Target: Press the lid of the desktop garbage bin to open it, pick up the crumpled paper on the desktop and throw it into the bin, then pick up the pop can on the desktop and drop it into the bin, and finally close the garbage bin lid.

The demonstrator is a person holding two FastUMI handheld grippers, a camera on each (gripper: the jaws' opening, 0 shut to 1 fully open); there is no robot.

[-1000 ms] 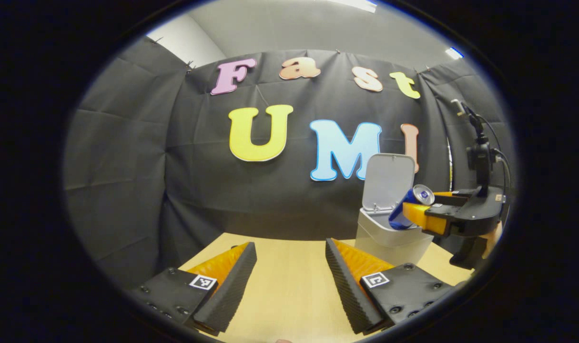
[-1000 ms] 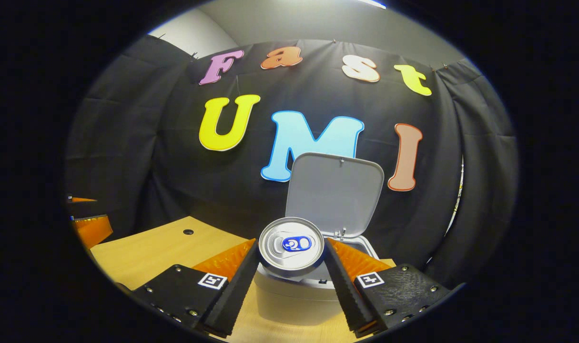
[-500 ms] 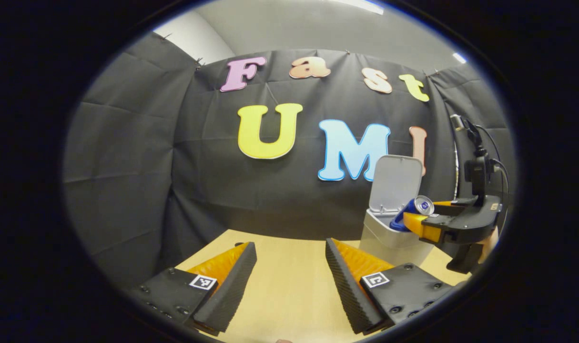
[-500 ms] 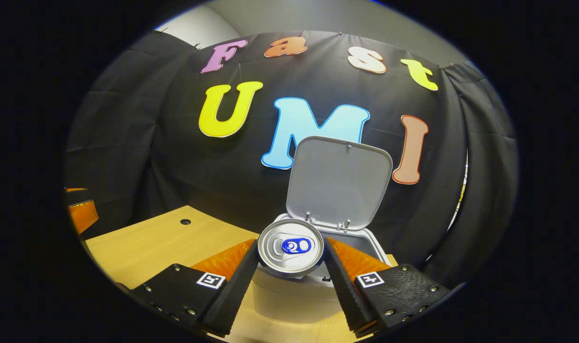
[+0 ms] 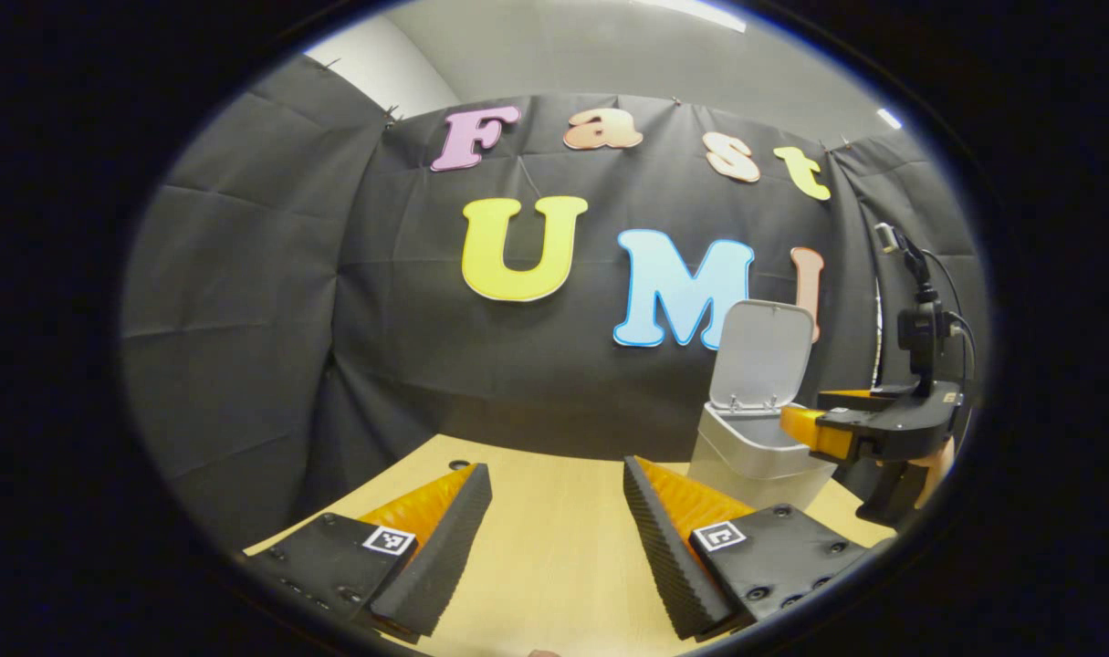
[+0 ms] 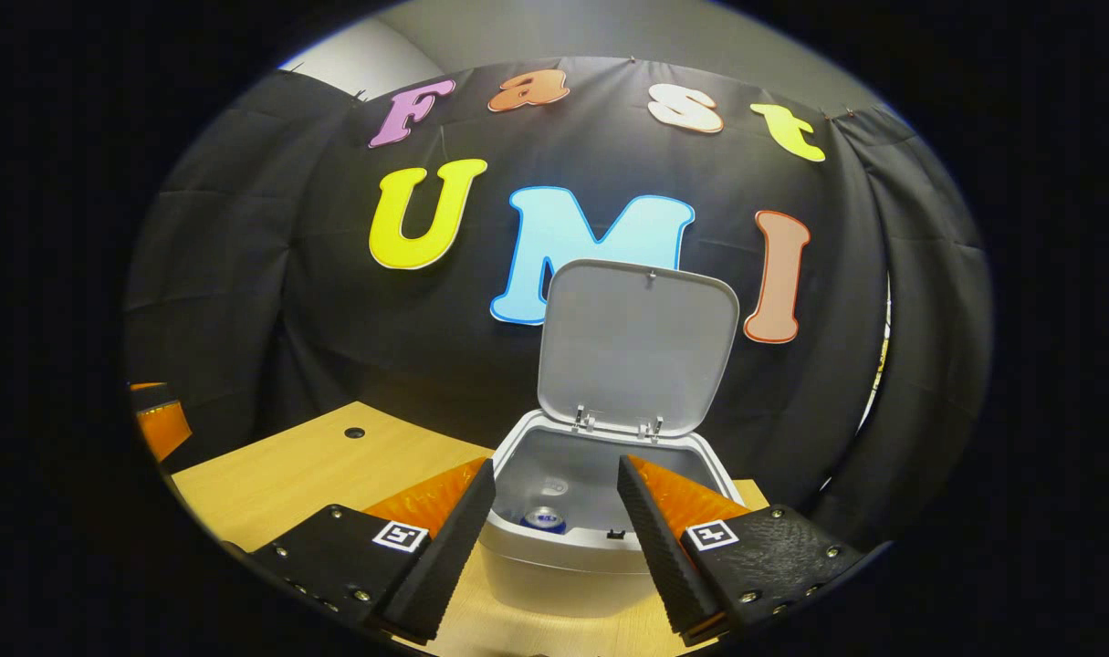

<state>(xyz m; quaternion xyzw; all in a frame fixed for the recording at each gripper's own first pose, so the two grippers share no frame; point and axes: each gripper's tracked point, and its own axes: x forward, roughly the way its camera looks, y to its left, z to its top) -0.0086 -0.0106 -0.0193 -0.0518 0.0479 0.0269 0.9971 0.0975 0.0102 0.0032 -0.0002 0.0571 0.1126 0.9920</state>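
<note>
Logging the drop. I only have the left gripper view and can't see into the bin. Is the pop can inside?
Observer: Yes. The right gripper view looks down into the open garbage bin, and the pop can lies at its bottom.
Operator: Is the right gripper empty?
Observer: The right gripper is open with nothing between its fingers, just above the bin's front rim.
</note>
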